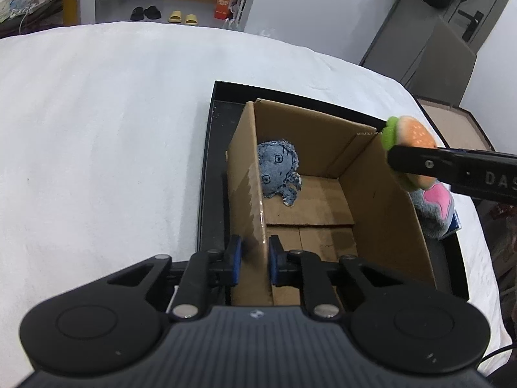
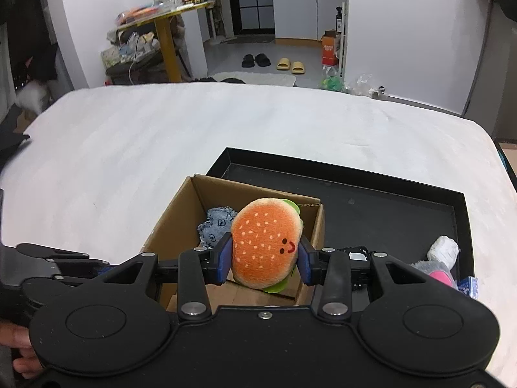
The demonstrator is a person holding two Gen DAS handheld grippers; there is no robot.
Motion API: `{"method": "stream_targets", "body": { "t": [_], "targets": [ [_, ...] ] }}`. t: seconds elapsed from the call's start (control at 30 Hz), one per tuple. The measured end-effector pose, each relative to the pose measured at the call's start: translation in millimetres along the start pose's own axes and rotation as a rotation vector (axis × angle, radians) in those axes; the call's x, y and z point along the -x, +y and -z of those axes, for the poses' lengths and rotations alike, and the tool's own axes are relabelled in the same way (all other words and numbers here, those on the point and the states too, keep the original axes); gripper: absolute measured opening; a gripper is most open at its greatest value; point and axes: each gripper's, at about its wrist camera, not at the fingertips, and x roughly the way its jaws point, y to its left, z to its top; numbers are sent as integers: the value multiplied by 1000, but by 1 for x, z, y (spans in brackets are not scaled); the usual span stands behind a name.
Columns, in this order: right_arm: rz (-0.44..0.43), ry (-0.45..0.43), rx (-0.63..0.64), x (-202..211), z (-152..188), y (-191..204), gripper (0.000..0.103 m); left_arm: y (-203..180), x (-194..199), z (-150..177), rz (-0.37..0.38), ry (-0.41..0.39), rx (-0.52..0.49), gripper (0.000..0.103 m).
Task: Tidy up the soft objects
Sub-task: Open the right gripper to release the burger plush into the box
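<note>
**Burger toy held over the box while the other hand grips the box wall**

Left wrist view: the left gripper point(image 1: 252, 260) has its blue pads point(image 1: 235, 260) drawn narrow on either side of the near wall of the cardboard box point(image 1: 381, 200), apparently pinching it to steady the box. Ahead of the fingers, on the box floor, lies a denim toy point(image 1: 279, 171), limp, frayed at its edges, with drawn square eyes. Beyond the fingers to the right, the right gripper's black finger crosses in, carrying the burger point(image 1: 410, 142) just above the box's right wall. The box stands in a shallow black tray point(image 1: 206, 168) on a white, softly ribbed bed point(image 1: 97, 129). A grey and pink plush point(image 1: 434, 207) sits in the tray outside the box.

Right wrist view: the right gripper point(image 2: 265, 257) is closed on the burger point(image 2: 266, 245), a rounded orange plush bun with pale seed dots, a stitched smile and a green felt rim; the pads dent its sides slightly. It hangs directly between the fingers, over the open box point(image 2: 181, 213), with the denim toy point(image 2: 215, 226) below and beyond.

The step in hand looks like dropping the burger in. Next, the right fingers need to be lowered past the rim and spread, while the left keeps the light box from sliding.
</note>
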Motion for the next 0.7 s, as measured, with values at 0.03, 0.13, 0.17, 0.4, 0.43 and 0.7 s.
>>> {"method": "stream_targets", "body": {
  "t": [0.03, 0.13, 0.17, 0.4, 0.43, 0.7],
  "targets": [
    [-3, 0, -2, -2, -1, 1, 40, 0, 1, 0, 2, -1, 7, 16],
    [-3, -10, 8, -5, -3, 2, 44, 0, 0, 0, 3, -2, 12, 16],
    [5, -17, 12, -6, -4, 3, 49, 1, 0, 0, 4, -2, 13, 16],
    [38, -9, -28, -3, 2, -6, 67, 2, 0, 0, 5, -6, 27, 16],
    [41, -7, -38, -2, 3, -8, 67, 2, 1, 0, 4, -7, 29, 16],
    [50, -3, -123, 11, 16, -26, 70, -2, 4, 0, -14, -8, 20, 16]
  ]
}}
